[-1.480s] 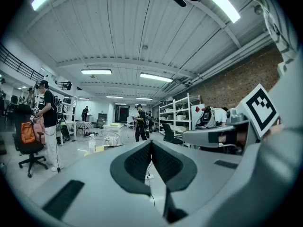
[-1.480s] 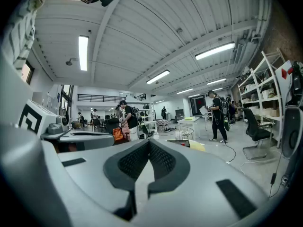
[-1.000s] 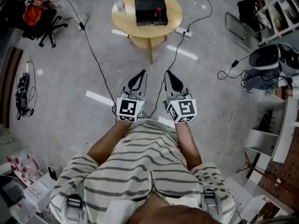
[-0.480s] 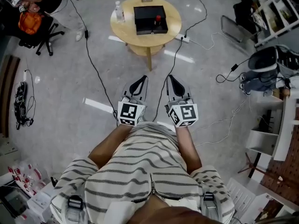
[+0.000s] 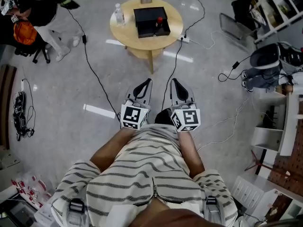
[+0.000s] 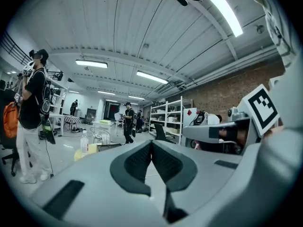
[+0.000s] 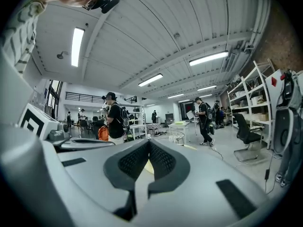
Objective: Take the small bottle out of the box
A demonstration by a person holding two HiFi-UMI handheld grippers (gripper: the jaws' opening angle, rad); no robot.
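The small bottle [image 5: 159,21], red-capped, is sitting inside the black box [image 5: 150,17], toward the box's right side and seemingly upright, so its cap is facing up where jaws could come down on it. The box is lying open-topped at the centre of the round wooden table [image 5: 124,32], leaving a bare rim all round. A clear water bottle [image 5: 117,14] is standing near the table's left edge, apart from the box and out of the way of a reach from the front. A power strip [image 5: 183,39] is lying on the floor just beside the table's right side, and a black cable [image 5: 100,77] is trailing across the floor between the table and the person.

The left gripper [image 5: 147,82] and the right gripper [image 5: 174,82] are being held side by side, level, close in front of the person's striped shirt and well apart from the table, both pointing toward it. In the left gripper view the left gripper's jaws [image 6: 151,148] are pressing together with nothing between them; in the right gripper view the right gripper's jaws [image 7: 149,145] are likewise meeting on nothing. Judging by this, the person is only approaching: the jaws are riding closed because there is nothing to carry, and one pair will need to part before dipping into the box. The floor cable is looking like the main hazard on the way.
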